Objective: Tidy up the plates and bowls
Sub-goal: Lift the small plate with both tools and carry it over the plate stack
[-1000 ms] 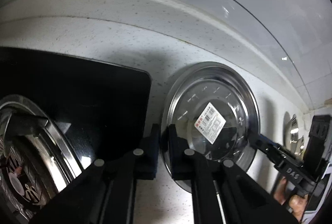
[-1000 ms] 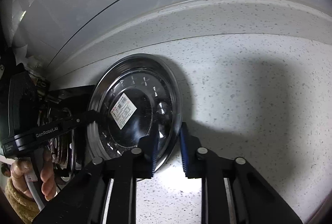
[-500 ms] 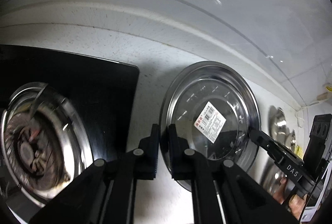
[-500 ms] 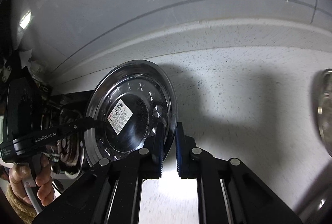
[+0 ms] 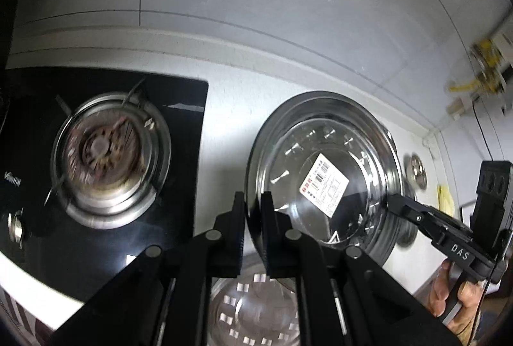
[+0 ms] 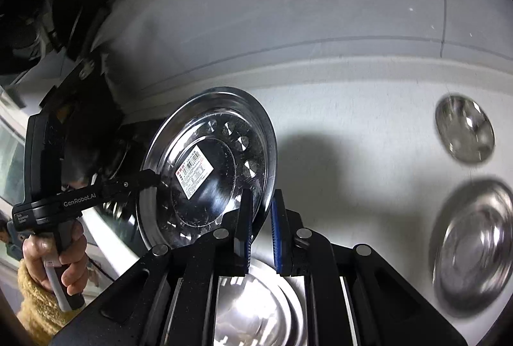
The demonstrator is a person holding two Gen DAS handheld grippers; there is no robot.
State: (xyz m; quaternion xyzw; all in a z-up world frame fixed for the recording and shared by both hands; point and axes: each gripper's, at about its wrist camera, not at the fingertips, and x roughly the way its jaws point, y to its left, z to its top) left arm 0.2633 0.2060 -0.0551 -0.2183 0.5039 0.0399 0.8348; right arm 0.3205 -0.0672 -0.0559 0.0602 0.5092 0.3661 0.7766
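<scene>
The steel plate [image 5: 323, 182], labelled at its centre, is held tilted above the white counter [image 6: 352, 134]. The left gripper [image 5: 253, 218] clamps the rim at 9 o'clock; the right gripper [image 6: 260, 218] clamps the rim at 3 o'clock. A gas burner [image 5: 105, 153] lies at 9 o'clock. Another steel dish [image 5: 253, 310] sits directly below. Two steel bowls [image 6: 465, 131] rest at 3 o'clock.

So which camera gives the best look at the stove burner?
The left wrist view: the burner sits in the open on the black stove top, though blurred. The right wrist view hides nearly all of it behind the steel plate.
</scene>
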